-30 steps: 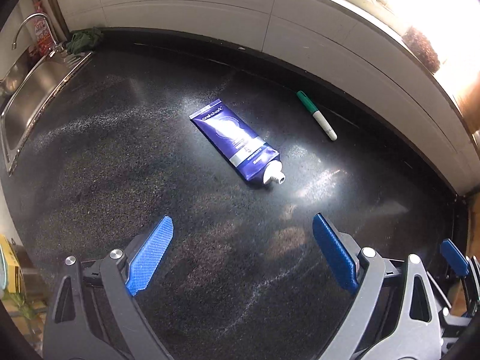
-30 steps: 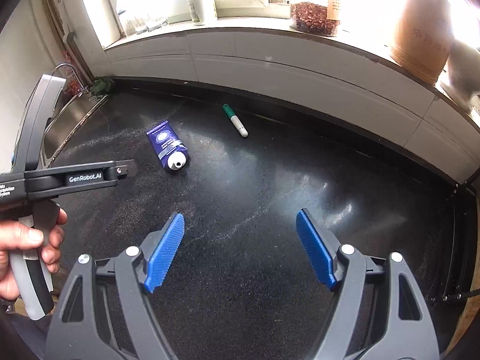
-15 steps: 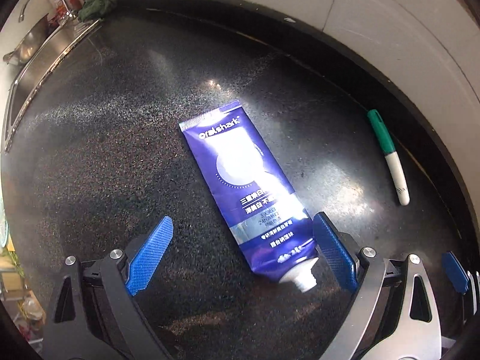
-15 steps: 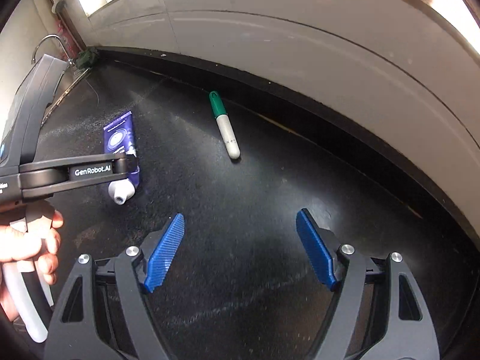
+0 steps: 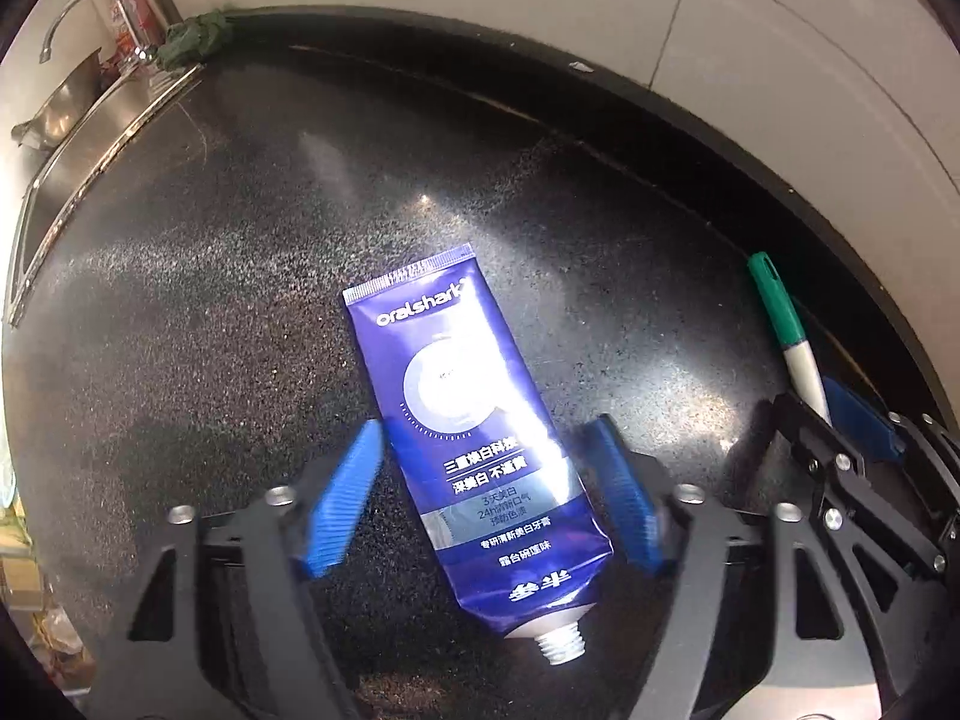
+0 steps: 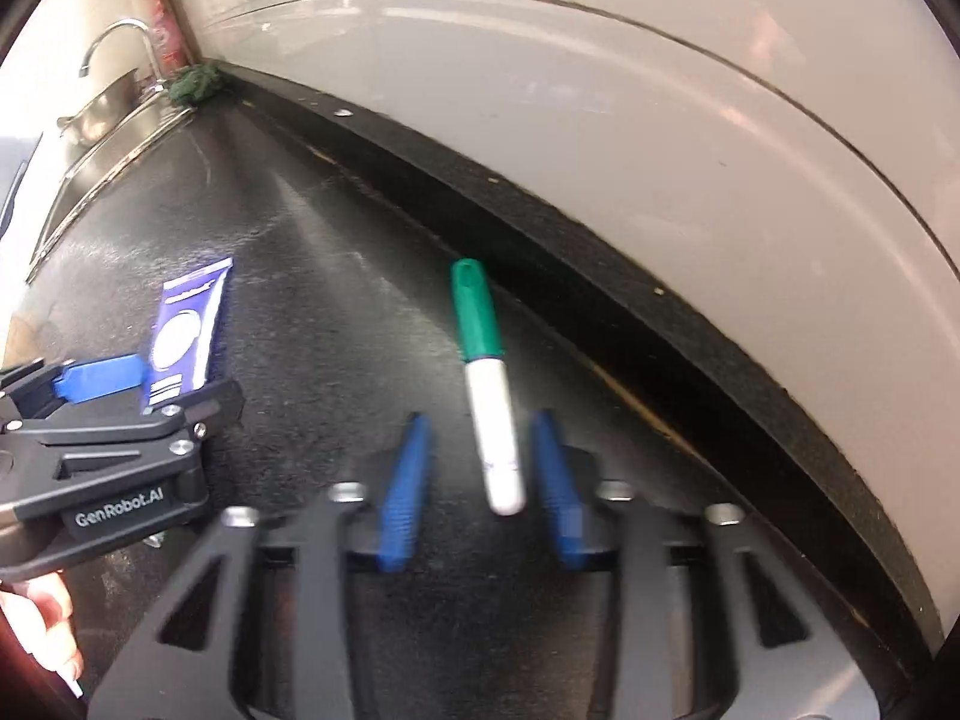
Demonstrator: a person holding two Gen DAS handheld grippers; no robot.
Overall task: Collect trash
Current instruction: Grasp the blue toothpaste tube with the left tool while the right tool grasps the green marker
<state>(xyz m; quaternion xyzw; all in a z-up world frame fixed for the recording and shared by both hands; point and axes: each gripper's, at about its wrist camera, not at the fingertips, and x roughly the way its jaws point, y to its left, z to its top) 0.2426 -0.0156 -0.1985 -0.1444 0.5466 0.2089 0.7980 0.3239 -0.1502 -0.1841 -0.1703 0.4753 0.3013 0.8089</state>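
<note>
On the table: a dark speckled table (image 5: pixel 240 300) carries two loose pieces of trash, a toothpaste tube and a marker pen, well apart from each other.
Toothpaste tube: the blue toothpaste tube (image 5: pixel 456 372) lies flat with its printed face up, crimped end towards the wall, bare threaded nozzle (image 5: pixel 561 645) towards the camera and no cap on it.
Left gripper: the left gripper (image 5: pixel 480 426) points steeply down over the tube. Its blue fingers (image 5: pixel 348 498) stand at middling width and are closing, one on each side of the tube's lower half. A thin strip of table shows between each pad and the tube, so nothing is gripped.
Marker pen: the marker pen (image 6: pixel 486 396) lies on the table near the wall, green cap away from the camera, white barrel towards it.
Right gripper: the right gripper (image 6: pixel 480 420) has its fingers (image 6: pixel 405 492) drawn in narrow about the lower white barrel. They are blurred, so the exact contact is hard to read.
Person: part of a hand (image 6: pixel 42 618) shows beneath the left gripper's handle.
Far left: a steel sink (image 5: pixel 72 138) with a curved tap (image 5: pixel 78 6), and a green cloth (image 5: pixel 195 39) in the corner.
Back: a pale tiled wall (image 5: pixel 600 30) runs along the table's far edge.
</note>
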